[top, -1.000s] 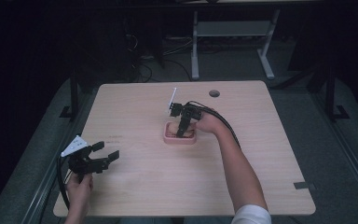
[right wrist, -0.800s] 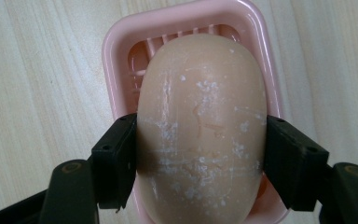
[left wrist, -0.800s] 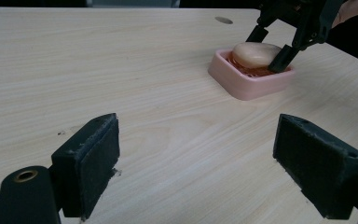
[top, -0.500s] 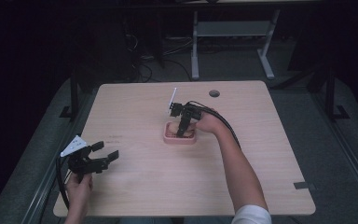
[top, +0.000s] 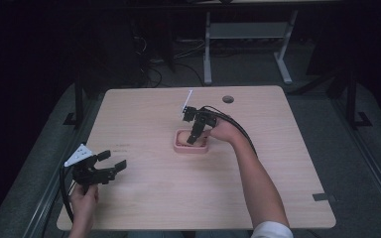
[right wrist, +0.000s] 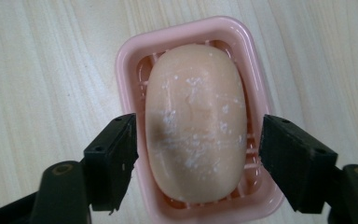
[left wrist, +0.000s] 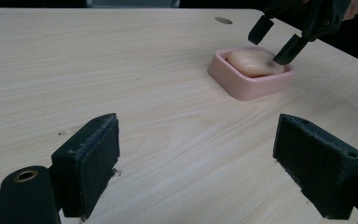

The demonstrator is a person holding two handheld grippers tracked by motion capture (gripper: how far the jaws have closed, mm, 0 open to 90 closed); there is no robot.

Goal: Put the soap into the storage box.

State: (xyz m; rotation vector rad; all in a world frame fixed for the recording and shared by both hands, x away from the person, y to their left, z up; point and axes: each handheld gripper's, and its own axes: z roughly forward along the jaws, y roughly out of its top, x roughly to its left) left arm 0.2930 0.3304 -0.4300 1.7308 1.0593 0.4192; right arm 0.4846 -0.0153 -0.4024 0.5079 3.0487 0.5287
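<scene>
A pink soap dish [top: 179, 148] sits near the middle of the wooden table [top: 154, 198]. In it lies a peach bar of soap [right wrist: 196, 121], filling most of the dish [right wrist: 130, 51]. My right gripper [top: 193, 139] points down over it. Its jaws have just been opening and now straddle the soap's sides with a small gap at each pad [right wrist: 116, 154], so nothing is gripped. The left gripper view shows the dish [left wrist: 247, 86], the soap [left wrist: 254, 63] and the right gripper [left wrist: 270, 46] above them. My left gripper [top: 113, 159] rests open and empty at the table's near left [left wrist: 196, 158].
A round cable hole [top: 228, 99] is at the table's far edge. A dark strip of tape [top: 324, 197] lies near the front right corner. Cables trail from both grippers. A metal frame [top: 248, 34] stands on the floor behind the table.
</scene>
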